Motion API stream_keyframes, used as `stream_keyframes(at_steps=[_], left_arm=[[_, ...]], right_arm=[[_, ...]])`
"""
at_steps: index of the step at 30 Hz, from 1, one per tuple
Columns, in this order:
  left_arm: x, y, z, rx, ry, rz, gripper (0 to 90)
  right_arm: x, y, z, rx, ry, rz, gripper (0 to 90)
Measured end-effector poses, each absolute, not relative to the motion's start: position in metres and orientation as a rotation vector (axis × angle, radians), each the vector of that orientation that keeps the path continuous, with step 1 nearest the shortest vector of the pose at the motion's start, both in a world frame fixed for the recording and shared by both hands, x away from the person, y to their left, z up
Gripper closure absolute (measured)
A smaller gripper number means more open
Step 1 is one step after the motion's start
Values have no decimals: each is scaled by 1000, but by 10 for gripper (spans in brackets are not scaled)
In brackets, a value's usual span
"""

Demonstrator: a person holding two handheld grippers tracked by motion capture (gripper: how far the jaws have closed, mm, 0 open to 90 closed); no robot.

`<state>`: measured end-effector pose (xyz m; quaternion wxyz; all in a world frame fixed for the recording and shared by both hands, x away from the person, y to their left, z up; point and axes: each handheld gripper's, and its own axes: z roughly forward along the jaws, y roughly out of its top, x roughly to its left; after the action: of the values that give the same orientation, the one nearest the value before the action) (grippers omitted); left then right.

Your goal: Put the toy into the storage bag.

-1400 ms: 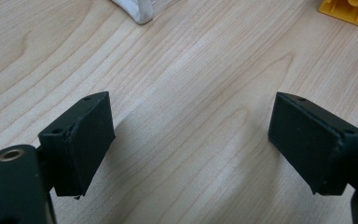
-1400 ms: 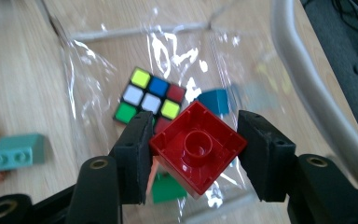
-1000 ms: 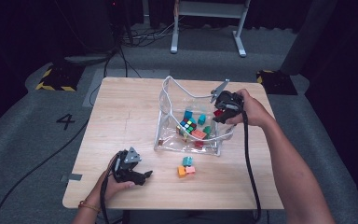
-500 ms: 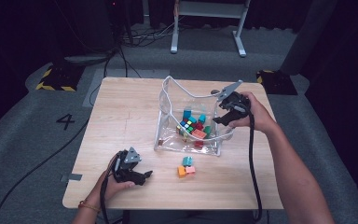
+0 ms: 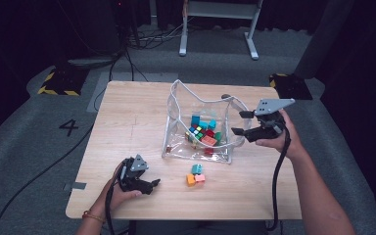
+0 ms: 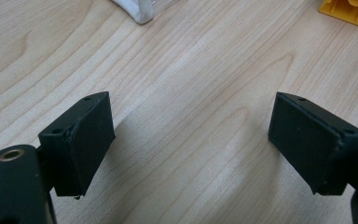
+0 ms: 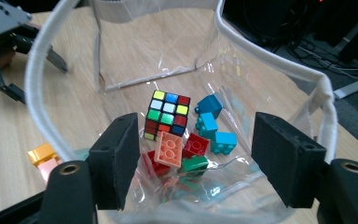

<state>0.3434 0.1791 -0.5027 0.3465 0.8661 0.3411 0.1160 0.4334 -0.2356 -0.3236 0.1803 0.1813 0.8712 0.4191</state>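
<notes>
A clear plastic bag (image 5: 176, 115) with a white rim stands open in the middle of the table. Inside lie a puzzle cube (image 7: 167, 114), an orange brick (image 7: 169, 148) and several teal, red and green bricks. My right gripper (image 5: 240, 122) is open just outside the bag's right side, its jaws pointing into the bag's mouth (image 7: 42, 70). Nothing sits between the wide-apart jaws of the right gripper (image 7: 196, 158). My left gripper (image 5: 154, 185) rests open on the table at the front left, with bare wood between its fingertips (image 6: 191, 140).
Three small loose bricks (image 5: 195, 174), teal, orange and pink, lie on the wooden table (image 5: 127, 112) in front of the bag. A yellow brick (image 6: 349, 9) and a bag corner (image 6: 140, 9) show ahead of the left gripper. Cables trail off the table's front edge.
My right gripper has drawn back to the right and slightly down from the bag's upper rim, and the rim has sagged. The left gripper has stayed put.
</notes>
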Motion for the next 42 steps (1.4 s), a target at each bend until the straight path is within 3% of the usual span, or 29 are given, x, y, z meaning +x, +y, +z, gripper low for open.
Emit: stream_keyframes(at_steps=[9, 17, 28, 42], left_arm=[[343, 179, -503, 2244, 887, 293, 144], [343, 179, -503, 2248, 888, 308, 144], [343, 179, -503, 2246, 889, 308, 143], [343, 179, -503, 2244, 890, 303, 144]], right_arm=[[396, -249, -320, 464, 2418, 1278, 318], [367, -257, -338, 436, 2410, 1291, 300], [343, -248, -384, 416, 2495, 1297, 318], [345, -211, -446, 381, 2641, 1268, 353]])
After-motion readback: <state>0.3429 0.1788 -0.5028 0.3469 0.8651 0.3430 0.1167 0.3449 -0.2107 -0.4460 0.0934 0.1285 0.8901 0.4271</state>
